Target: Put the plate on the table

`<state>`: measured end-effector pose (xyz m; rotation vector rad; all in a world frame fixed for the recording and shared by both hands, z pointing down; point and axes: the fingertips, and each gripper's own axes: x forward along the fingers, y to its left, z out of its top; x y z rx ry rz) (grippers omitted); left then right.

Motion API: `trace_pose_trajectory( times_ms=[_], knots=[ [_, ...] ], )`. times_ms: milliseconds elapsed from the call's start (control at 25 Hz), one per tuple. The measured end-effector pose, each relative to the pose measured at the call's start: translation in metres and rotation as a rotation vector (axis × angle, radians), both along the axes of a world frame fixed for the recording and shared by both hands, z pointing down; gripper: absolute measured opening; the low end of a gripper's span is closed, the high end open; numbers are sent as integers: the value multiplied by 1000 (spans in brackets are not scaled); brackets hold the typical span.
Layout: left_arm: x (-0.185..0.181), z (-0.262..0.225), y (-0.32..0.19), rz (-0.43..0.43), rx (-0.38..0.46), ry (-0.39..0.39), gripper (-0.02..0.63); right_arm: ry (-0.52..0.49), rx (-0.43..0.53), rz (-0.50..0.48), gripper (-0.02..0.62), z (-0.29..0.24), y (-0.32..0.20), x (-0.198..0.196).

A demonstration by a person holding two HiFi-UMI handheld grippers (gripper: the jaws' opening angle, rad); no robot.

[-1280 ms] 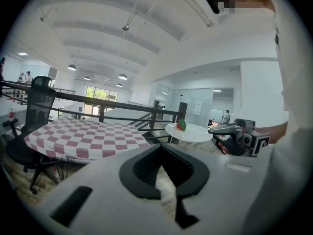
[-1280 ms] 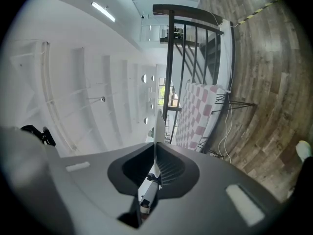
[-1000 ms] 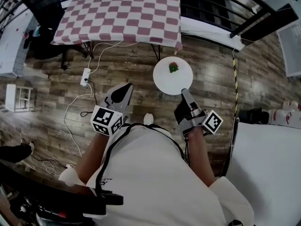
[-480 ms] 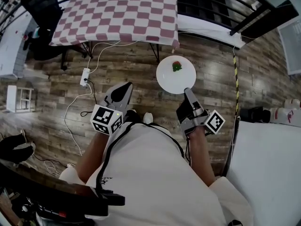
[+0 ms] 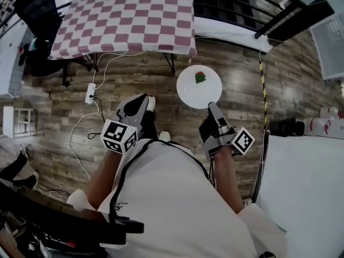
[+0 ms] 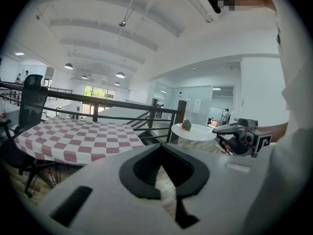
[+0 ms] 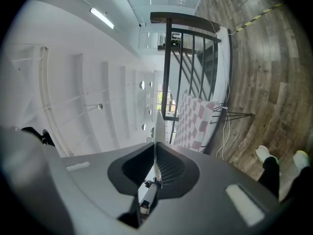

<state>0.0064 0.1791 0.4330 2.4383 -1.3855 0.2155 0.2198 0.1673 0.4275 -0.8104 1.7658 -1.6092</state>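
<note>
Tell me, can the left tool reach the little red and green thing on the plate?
Probably yes. The left tool is empty, beside the plate, with only open air between them. The red and green thing sits uncovered on top, and the right tool grips just the near rim.

I see plate (image 5: 199,87): white, round, level, in the air over wood floor (image 5: 161,90), small red-green item (image 5: 200,78) near its 12 o'clock side. My right gripper (image 5: 212,106) pinches its 6 o'clock rim. The table (image 5: 126,18), pink-white check cloth, is at plate's 11 o'clock, apart.
</note>
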Motion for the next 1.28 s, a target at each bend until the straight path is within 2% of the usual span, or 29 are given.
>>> trace_pose_trajectory(
  times_ms=[520, 960, 1280],
  knots=[
    [-15, 3, -73, 51, 2, 3, 8, -9, -7, 37, 23, 5, -58, -24],
    [-47, 4, -158, 75, -18, 11, 8, 6, -17, 53, 23, 2, -142, -56],
    [-78, -4, -243, 148, -12, 11, 8, 5, -10, 136, 23, -8, -214, -83]
  ],
)
